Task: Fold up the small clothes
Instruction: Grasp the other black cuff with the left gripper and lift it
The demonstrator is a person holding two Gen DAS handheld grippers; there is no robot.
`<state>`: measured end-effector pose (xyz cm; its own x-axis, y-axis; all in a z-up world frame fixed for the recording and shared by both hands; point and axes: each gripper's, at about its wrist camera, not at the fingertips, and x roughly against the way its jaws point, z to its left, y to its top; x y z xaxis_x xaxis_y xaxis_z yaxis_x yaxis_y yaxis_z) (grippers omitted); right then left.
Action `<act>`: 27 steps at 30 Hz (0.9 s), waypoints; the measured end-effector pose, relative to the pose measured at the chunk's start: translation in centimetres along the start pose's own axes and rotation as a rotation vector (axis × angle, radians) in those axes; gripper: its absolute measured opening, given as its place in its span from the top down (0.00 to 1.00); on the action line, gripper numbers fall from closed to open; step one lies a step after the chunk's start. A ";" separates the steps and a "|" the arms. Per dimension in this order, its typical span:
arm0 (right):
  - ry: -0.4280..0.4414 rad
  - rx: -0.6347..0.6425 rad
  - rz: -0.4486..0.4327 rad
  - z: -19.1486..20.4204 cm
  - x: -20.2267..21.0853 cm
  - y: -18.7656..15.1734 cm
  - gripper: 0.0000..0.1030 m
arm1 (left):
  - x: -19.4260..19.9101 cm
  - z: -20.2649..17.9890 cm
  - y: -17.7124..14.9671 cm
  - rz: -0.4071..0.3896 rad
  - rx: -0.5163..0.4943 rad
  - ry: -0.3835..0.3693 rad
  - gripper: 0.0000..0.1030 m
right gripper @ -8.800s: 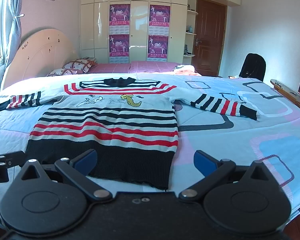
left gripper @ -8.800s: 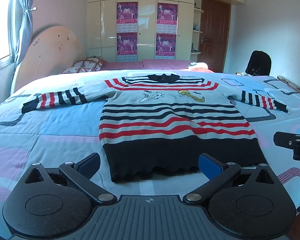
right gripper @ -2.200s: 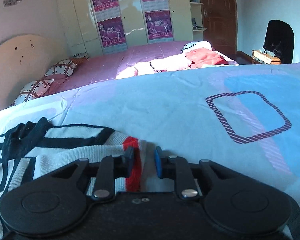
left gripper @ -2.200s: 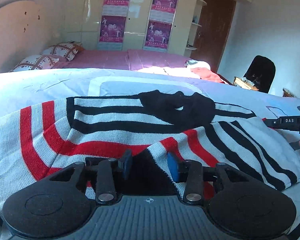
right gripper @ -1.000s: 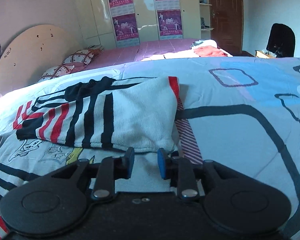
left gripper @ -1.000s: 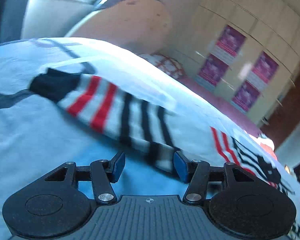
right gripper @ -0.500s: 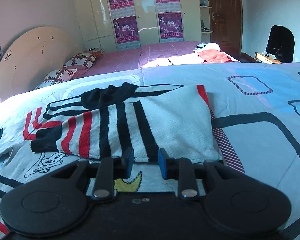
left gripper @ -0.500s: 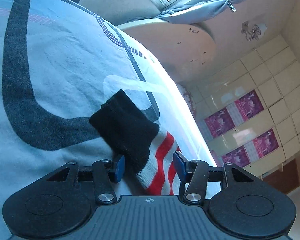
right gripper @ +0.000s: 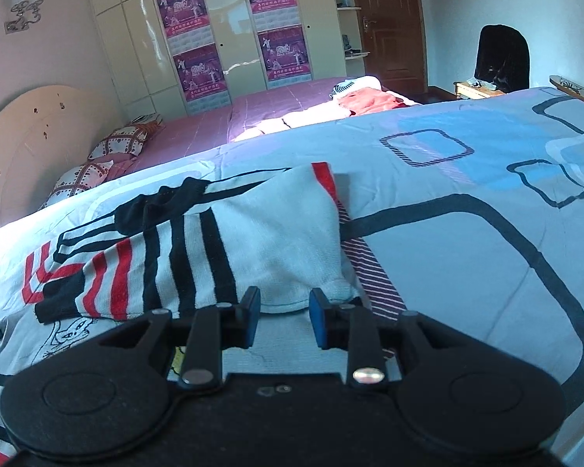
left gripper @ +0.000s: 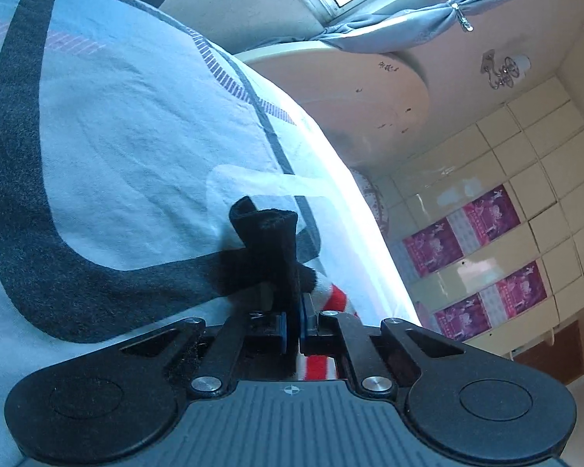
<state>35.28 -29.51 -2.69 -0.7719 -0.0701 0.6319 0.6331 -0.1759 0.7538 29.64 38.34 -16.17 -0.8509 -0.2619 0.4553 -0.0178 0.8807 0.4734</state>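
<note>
The striped sweater [right gripper: 276,249] lies flat on the blue bedspread [right gripper: 467,257], its black collar [right gripper: 155,206] toward the headboard. One sleeve [right gripper: 109,284] is folded across the chest, and my right gripper [right gripper: 284,317] hovers open just over that fold's near edge with nothing pinched. In the left wrist view my left gripper [left gripper: 292,329] is shut on the other sleeve's black cuff [left gripper: 268,241], which bunches up between the pads. Red and white stripes [left gripper: 336,299] trail off behind it. The view is rolled sideways over the bedspread [left gripper: 116,148].
A rounded headboard [right gripper: 27,144] and patterned pillows [right gripper: 120,140] stand at the bed's head. Beyond lie a pink bed [right gripper: 276,113] with loose clothes, a wardrobe with posters [right gripper: 198,58], a door [right gripper: 389,19] and a dark chair [right gripper: 502,58]. A curtained window [left gripper: 389,27] is by the left gripper.
My left gripper slid along the sleeve to its black cuff and closed on it, bunching the cuff. The right gripper drew slightly back from the folded sleeve, jaws still apart.
</note>
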 end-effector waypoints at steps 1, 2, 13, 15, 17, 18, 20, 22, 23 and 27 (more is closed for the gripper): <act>-0.001 -0.006 -0.001 -0.3 0.1 -0.1 0.72 | 0.0 -0.9 0.0 0.001 -0.018 -0.015 0.95; -0.001 -0.012 -0.003 -0.6 0.1 -0.1 0.72 | 0.0 -1.9 -0.2 0.003 -0.041 -0.031 0.95; -0.008 -0.048 -0.034 -3.9 0.9 0.1 0.72 | -2.2 -22.3 -9.0 0.146 -0.493 -0.293 0.95; -0.011 -0.068 -0.040 -4.9 0.9 0.3 0.72 | -2.9 -25.4 -12.4 0.198 -0.580 -0.314 0.95; -0.026 -0.088 -0.050 -5.9 0.7 0.7 0.72 | -3.1 -27.9 -15.8 0.232 -0.653 -0.333 0.95; -0.034 -0.100 -0.054 -6.4 0.5 1.0 0.72 | -3.1 -29.2 -17.4 0.249 -0.679 -0.344 0.95; -0.052 -0.127 -0.065 -7.6 0.1 1.6 0.72 | -3.2 -30.9 -20.3 0.286 -0.711 -0.367 0.95; -0.069 -0.144 -0.070 -8.5 -0.4 2.1 0.72 | -3.0 -32.5 -23.1 0.320 -0.745 -0.376 0.95; -0.074 -0.150 -0.073 -8.9 -0.5 2.2 0.72 | -3.0 -33.1 -24.2 0.337 -0.756 -0.384 0.95; -0.083 -0.168 -0.082 -10.2 -0.9 2.7 0.72 | -2.0 -35.0 -28.7 0.369 -0.836 -0.394 0.95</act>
<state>37.10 -39.97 -3.07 -0.8087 0.0313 0.5874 0.5442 -0.3396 0.7672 50.21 -0.20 -4.25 -0.8446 0.2558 0.4703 0.5303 0.2794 0.8005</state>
